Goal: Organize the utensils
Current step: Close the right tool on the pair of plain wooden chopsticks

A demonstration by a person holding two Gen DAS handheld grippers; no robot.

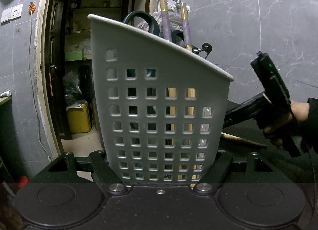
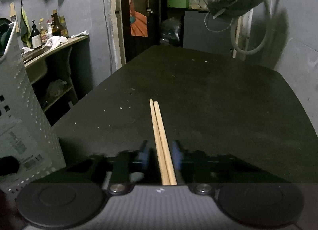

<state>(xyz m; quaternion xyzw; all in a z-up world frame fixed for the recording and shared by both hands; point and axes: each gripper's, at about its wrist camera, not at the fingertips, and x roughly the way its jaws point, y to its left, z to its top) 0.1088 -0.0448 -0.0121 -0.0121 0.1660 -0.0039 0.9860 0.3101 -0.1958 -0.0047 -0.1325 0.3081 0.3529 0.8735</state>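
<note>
Two black fingers of the left gripper [image 1: 165,165] clamp the sides of a grey plastic basket [image 1: 157,94], its tilted wall pierced by square holes; inside stand wooden chopsticks, purple-handled utensils [image 1: 166,21] and dark scissor loops. From the right wrist, the right gripper [image 2: 162,155] has blurred blue pads flanking a smooth wooden chopstick pair [image 2: 160,130] over the matte black table [image 2: 218,100]; contact is unclear.
</note>
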